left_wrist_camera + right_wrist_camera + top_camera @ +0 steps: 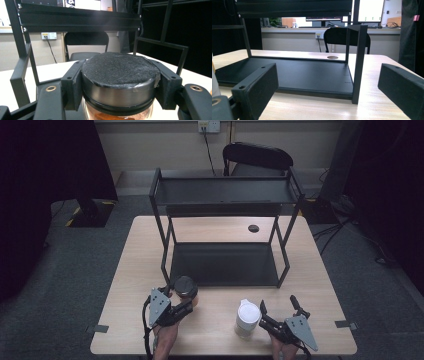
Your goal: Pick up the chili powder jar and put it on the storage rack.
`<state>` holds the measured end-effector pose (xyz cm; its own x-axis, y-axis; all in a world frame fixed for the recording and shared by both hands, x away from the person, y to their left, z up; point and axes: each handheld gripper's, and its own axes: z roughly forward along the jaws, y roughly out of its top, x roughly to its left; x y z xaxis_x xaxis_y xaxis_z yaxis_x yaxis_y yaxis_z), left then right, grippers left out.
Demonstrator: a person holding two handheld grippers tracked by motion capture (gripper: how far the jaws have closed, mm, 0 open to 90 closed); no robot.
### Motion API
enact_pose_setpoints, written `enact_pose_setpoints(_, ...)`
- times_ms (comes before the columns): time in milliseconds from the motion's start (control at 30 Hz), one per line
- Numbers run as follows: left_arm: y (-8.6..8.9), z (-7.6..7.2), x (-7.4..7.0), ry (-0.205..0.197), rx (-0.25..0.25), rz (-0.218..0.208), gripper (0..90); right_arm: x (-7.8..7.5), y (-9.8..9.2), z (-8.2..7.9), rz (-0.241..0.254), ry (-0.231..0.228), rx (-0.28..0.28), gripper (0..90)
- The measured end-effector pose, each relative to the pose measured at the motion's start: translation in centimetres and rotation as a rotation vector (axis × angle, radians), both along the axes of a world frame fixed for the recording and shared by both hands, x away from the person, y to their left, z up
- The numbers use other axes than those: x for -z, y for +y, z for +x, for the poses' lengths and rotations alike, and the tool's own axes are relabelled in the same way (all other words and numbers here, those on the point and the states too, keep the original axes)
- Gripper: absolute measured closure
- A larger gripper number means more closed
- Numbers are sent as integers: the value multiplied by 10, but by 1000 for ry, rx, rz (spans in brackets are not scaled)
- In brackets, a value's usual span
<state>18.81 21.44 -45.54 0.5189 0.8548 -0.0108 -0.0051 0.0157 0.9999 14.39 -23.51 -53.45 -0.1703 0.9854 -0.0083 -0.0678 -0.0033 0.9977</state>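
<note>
Near the table's point(125, 285) front edge, just before the black two-tier rack point(225, 265): left gripper point(181, 301) clamping the black-lidded glass jar point(185, 289) of orange-brown powder, jaws pressing both sides of the lid. Right gripper point(278, 307) resting with jaws standing apart, gripping nothing, white-lidded jar point(247, 319) sitting just beside its left jaw.

Your left gripper point(186, 301) sits at the near left of the table, your left hand point(165, 335) behind it coming in from the bottom edge, its jaws clamped on both sides of a jar's lid. Your right gripper point(279, 307) sits at the near right, angled up-left, jaws spread wide with nothing between them, right hand point(284, 350) low at the edge.
</note>
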Motion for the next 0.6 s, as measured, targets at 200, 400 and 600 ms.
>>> enact_pose_setpoints(200,3,0,-11,-29,7,5,353,0,-1,0,0,0,-4,20)
enact_pose_setpoints(400,9,0,-29,-51,24,4,353,0,-1,0,-1,0,-6,19)
enact_pose_setpoints(600,12,1,-43,-82,23,-2,353,0,-1,0,-1,0,-8,19)
